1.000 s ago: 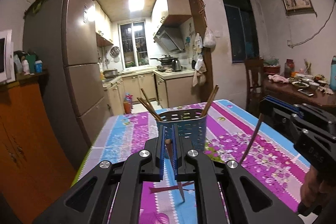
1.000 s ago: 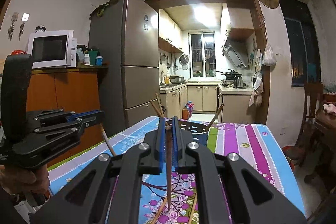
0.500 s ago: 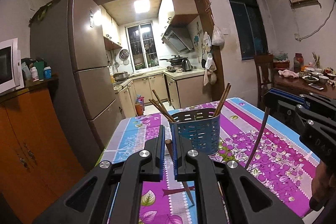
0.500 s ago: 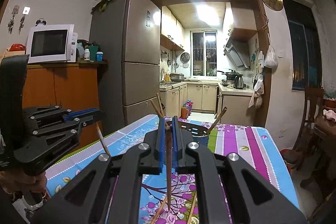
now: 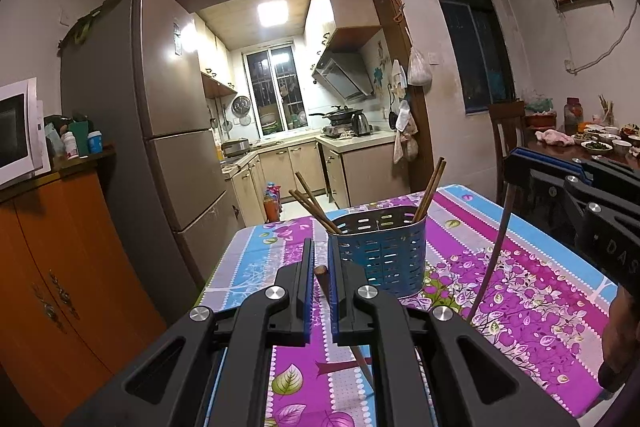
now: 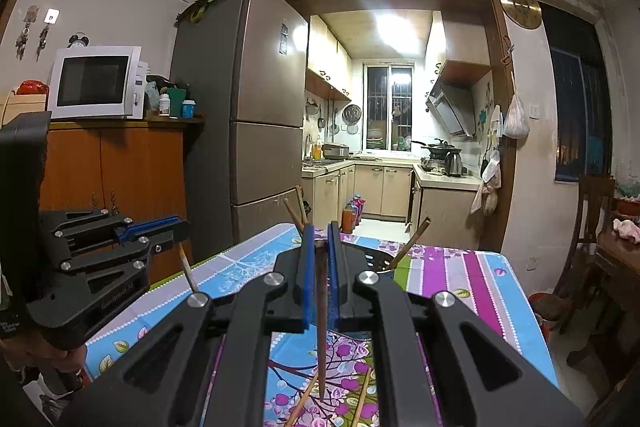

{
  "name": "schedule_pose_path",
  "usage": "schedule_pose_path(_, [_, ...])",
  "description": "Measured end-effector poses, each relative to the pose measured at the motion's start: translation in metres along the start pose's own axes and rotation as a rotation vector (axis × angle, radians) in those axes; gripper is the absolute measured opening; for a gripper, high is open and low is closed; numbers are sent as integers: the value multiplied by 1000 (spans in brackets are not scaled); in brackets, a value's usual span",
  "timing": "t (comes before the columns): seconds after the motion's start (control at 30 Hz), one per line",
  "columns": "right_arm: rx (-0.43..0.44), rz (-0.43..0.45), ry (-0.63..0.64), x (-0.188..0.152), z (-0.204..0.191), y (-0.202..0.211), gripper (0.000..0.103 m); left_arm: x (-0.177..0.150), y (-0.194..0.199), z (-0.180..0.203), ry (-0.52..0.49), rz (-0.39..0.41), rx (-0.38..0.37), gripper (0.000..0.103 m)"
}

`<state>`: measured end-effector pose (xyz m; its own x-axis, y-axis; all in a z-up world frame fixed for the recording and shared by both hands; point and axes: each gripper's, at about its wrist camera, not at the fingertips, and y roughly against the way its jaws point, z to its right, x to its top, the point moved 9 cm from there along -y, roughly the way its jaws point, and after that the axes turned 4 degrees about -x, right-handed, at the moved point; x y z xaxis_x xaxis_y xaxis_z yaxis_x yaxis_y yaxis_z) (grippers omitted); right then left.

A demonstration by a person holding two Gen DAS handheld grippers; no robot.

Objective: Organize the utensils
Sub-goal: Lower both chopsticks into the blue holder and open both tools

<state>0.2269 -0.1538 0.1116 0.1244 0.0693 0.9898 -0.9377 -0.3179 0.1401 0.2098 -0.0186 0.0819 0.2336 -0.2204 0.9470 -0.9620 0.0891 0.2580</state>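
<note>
A blue perforated utensil holder [image 5: 380, 255] stands on the floral tablecloth with several brown chopsticks [image 5: 310, 201] leaning out of it. My left gripper [image 5: 321, 259] is shut on a brown chopstick [image 5: 325, 281], held above the table just left of and before the holder. My right gripper [image 6: 318, 241] is shut on another chopstick [image 6: 321, 327] that hangs tip-down; it shows at the right of the left wrist view [image 5: 494, 259]. The holder's rim [image 6: 384, 259] is mostly hidden behind the right gripper. Two loose chopsticks [image 6: 362, 397] lie on the cloth below it.
The table [image 5: 520, 291] ends at a far edge toward the kitchen. A refrigerator [image 5: 168, 131] and an orange cabinet [image 5: 60, 267] stand to the left. A wooden chair [image 6: 592, 227] and a second table with dishes [image 5: 600, 143] are to the right.
Both grippers have risen with their chopsticks, and the left one has come closer to the holder. The jaws have stayed shut.
</note>
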Motion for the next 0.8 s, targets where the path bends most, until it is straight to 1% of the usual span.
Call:
schedule_pose_path(0.2, [1,20,13,13,1,-2,5,3,-3,0,-1,1,-9,8])
schedule_pose_path(0.3, [4,39,8,30,6,-7,5,20,-7,-3,14,15,-32,8])
schedule_pose_path(0.4, [8,67,-9,53,14,-13,5,52,-11,-8,20,56,-54,8])
schedule_pose_path(0.5, [7,102,-20,81,21,-19,5,91,-16,-12,20,116,-74,8])
schedule_pose_path(0.57, [3,124,-30,101,27,-27,5,124,-23,-13,24,164,-95,8])
schedule_pose_path(0.6, [0,133,-34,108,29,-30,5,135,-25,-13,25,178,-100,8])
schedule_pose_path(0.7, [-14,170,-37,133,35,-44,5,178,-39,-17,54,265,-138,8])
schedule_pose_path(0.8, [-47,197,-28,148,42,-63,5,203,-57,-21,66,320,-123,8])
